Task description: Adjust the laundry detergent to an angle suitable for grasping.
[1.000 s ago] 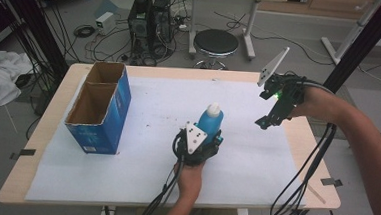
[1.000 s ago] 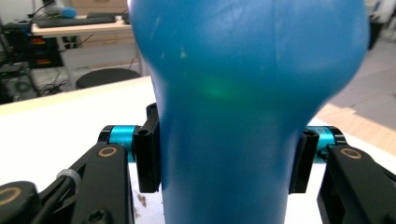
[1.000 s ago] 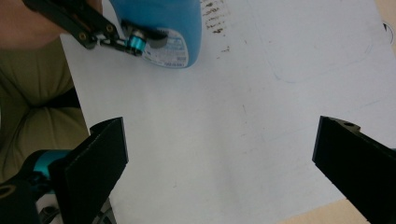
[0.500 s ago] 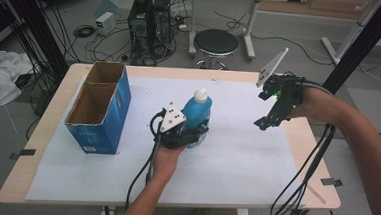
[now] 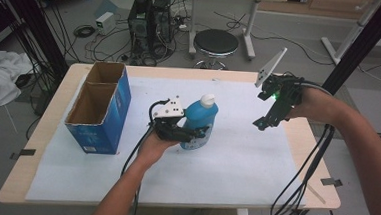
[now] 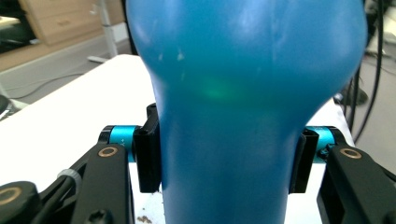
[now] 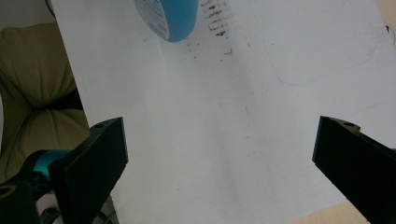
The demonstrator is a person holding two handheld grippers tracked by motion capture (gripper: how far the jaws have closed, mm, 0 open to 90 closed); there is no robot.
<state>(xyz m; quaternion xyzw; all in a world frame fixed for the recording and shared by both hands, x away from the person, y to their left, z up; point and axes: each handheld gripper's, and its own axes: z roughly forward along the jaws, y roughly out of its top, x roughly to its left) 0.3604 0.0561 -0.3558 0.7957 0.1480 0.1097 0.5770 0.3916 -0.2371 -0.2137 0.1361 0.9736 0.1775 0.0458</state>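
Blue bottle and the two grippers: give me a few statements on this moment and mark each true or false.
1. The left gripper is shut on the blue bottle. True: in the left gripper view both pads press on its narrow waist.
2. The right gripper also holds the bottle. False: its jaws stand wide apart over the white sheet with nothing between them.
3. The bottle has a white cap. True.
4. The bottle is inside the blue box. False: it is outside the box, to its right in the high view, apart from it.
5. The box is closed. False: its top is open and shows two compartments.
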